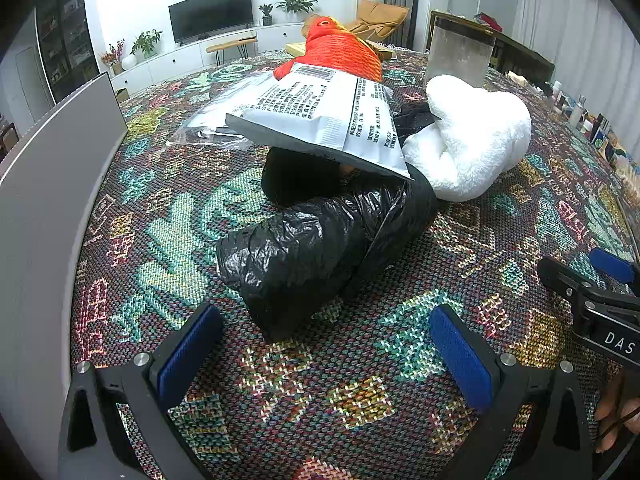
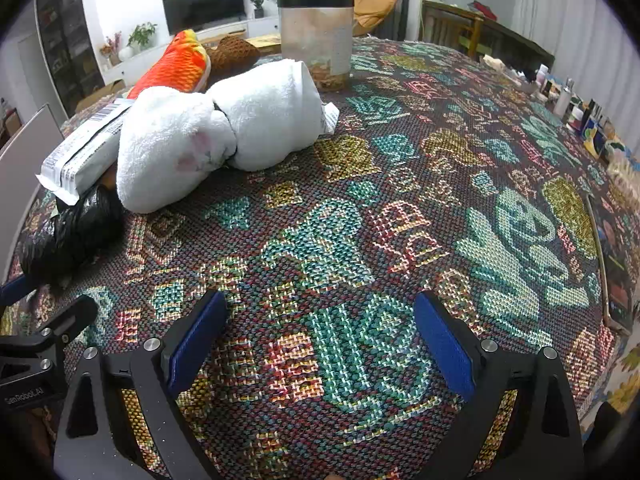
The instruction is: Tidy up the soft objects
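A pile of soft things lies on the patterned tablecloth [image 1: 360,360]. A black plastic bag roll [image 1: 312,252] lies nearest my left gripper [image 1: 326,344], which is open and empty just in front of it. A white printed package [image 1: 328,116] leans over the bag. A white plush [image 1: 476,140] lies to its right, and an orange fish plush [image 1: 340,48] behind. My right gripper [image 2: 320,340] is open and empty over the bare cloth [image 2: 400,200], right of the white plush [image 2: 216,132], the package [image 2: 84,148] and the black bag [image 2: 68,232].
A clear canister with a black lid [image 2: 316,40] stands behind the plush. A grey panel [image 1: 44,216] stands at the table's left edge. Small bottles and boxes [image 2: 576,108] line the right edge. A brown knitted item [image 2: 234,54] lies near the fish.
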